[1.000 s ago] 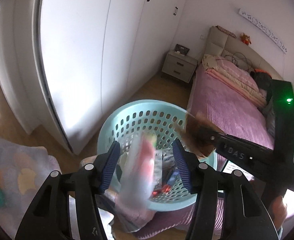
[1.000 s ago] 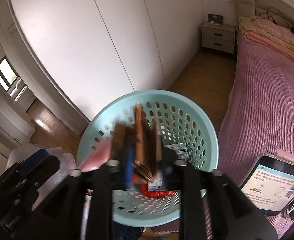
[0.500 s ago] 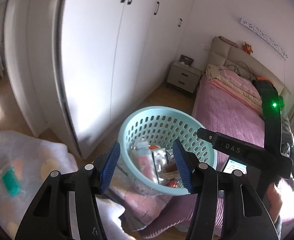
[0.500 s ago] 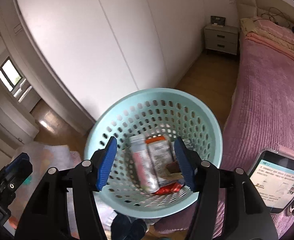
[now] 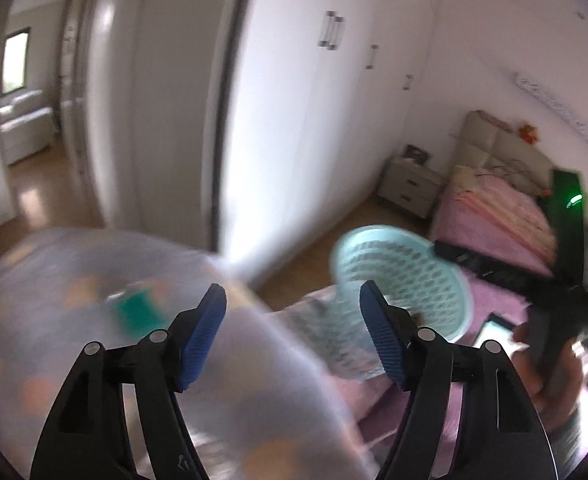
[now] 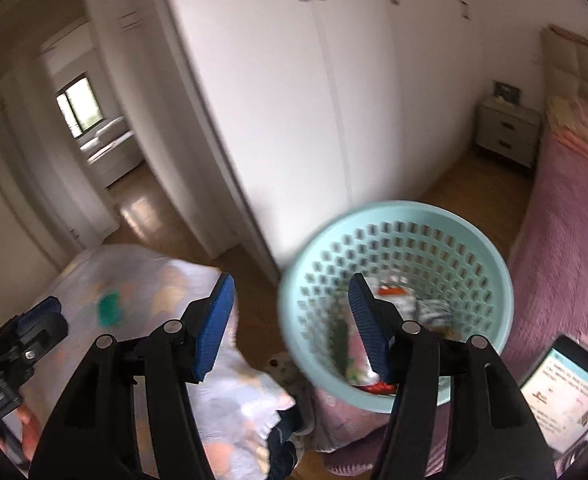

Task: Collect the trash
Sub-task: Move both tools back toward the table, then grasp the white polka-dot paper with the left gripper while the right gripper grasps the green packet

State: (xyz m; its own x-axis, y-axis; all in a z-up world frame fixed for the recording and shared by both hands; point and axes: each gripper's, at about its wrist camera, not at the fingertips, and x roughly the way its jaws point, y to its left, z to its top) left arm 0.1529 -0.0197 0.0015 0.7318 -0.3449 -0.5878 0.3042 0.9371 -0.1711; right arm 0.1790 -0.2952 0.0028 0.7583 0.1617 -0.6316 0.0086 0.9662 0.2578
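Bedroom with white wardrobes, pink bed (image 6: 570,240) at right. Left gripper (image 5: 291,336) opening, right gripper (image 6: 289,320) released, both empty; green trash (image 6: 109,311) lying far left on pale blanket (image 6: 145,280), well apart from teal basket (image 6: 490,258). Could miss or snag fabric if reaching fast through this blur.

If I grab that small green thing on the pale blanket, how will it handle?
The green item looks small and flat, so probably light and easily pinched. It lies on a soft pale blanket, so the jaws may catch fabric too. Blur hides whether it is stiff or crinkly.
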